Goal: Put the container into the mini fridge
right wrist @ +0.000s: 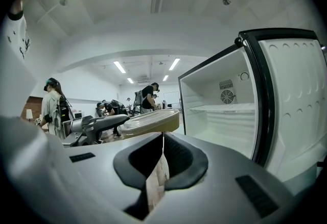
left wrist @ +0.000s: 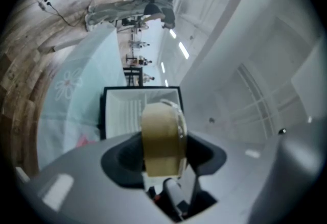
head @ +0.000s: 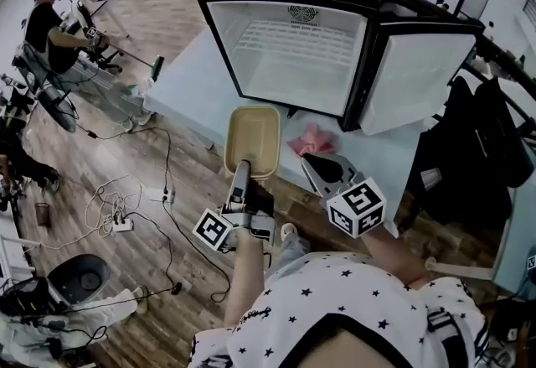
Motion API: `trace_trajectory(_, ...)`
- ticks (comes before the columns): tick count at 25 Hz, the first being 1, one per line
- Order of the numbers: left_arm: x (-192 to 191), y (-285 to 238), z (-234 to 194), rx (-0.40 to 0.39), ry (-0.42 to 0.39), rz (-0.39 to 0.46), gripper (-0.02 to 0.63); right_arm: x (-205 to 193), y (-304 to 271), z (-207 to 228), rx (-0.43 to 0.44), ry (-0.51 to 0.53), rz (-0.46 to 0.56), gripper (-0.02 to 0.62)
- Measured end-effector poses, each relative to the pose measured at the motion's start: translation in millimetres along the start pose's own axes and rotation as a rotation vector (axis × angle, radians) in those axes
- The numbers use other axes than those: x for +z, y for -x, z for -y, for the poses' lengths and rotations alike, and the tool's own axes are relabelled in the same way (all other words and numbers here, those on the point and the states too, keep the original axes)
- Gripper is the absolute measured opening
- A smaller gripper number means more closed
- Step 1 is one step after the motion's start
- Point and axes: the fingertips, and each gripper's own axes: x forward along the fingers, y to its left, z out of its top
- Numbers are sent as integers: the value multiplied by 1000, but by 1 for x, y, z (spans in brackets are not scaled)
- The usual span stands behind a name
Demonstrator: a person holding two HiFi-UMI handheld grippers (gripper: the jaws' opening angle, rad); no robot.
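The mini fridge (head: 289,52) stands on a pale blue table (head: 188,77), its door (head: 419,77) swung open to the right and its white inside bare. A tan lidded container (head: 252,138) hangs in front of the fridge, over the table's near edge. My left gripper (head: 241,168) is shut on its near end. In the left gripper view the container (left wrist: 162,133) stands edge-on between the jaws, with the fridge (left wrist: 125,110) beyond it. My right gripper (head: 313,163) is shut and holds nothing, just right of the container. Its view shows the container (right wrist: 150,122) on the left and the fridge (right wrist: 230,110) on the right.
A pink cloth (head: 311,140) lies on the table before the fridge. Cables and a power strip (head: 122,224) trail over the wooden floor at the left. A seated person (head: 50,31) is at the far left, and other people (right wrist: 145,96) stand far back.
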Motion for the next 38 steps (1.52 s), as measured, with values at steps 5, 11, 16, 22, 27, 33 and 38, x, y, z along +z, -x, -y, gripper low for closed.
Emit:
trace_trajectory(5, 19, -35, -7, 1, 9, -40, 224, 10, -28, 15, -36, -4, 0, 23)
trace_trajectory(11, 37, -72, -21, -5, 34, -90, 224, 14, -58, 33, -82, -4, -1, 23)
trace_trajectory(16, 49, -96, -37, -4, 49, -135, 224, 11, -81, 46, -125, -9, 8, 23)
trace_trajectory(22, 53, -131, -43, -13, 66, -199, 224, 13, -95, 64, -185, -22, 16, 23)
trace_trajectory(27, 53, -160, -49, -3, 67, -241, 224, 13, -99, 75, -228, -30, 12, 22)
trace_trajectory(33, 44, -189, -53, -6, 89, -272, 224, 2, -89, 83, -282, -38, -21, 23)
trace_trajectory(38, 35, -214, -52, -6, 108, -280, 224, 4, -85, 97, -301, -50, -18, 23)
